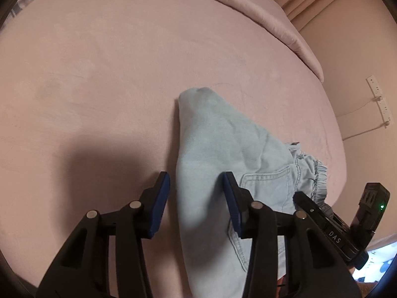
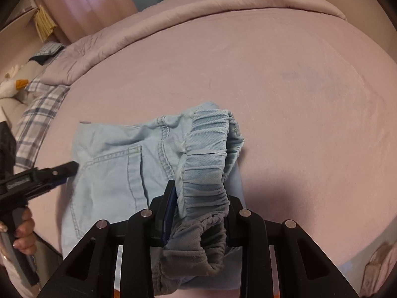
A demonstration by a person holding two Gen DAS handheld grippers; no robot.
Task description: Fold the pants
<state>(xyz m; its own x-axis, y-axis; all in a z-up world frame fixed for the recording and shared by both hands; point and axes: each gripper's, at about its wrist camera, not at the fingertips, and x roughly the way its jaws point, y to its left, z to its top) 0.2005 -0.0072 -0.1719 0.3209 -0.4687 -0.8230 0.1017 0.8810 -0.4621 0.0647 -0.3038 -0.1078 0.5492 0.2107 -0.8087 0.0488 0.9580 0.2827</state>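
Observation:
Light blue denim pants (image 1: 218, 149) lie bunched on a pink bed sheet (image 1: 99, 74). My left gripper (image 1: 196, 188) is open, its blue pads either side of a fold of the pants, which runs between them. In the right wrist view the pants (image 2: 116, 171) lie with a back pocket facing up. My right gripper (image 2: 201, 198) straddles the elastic waistband (image 2: 208, 154), which bunches up between its jaws; the jaws stand apart with the cloth filling the gap. The left gripper (image 2: 64, 170) shows at the pants' left edge.
A pink quilt (image 2: 173, 19) is rolled along the far side of the bed. A plaid pillow (image 2: 37, 114) and a plush toy (image 2: 12, 84) lie at the left. A wall with sockets (image 1: 379, 99) is at the right, past the bed edge.

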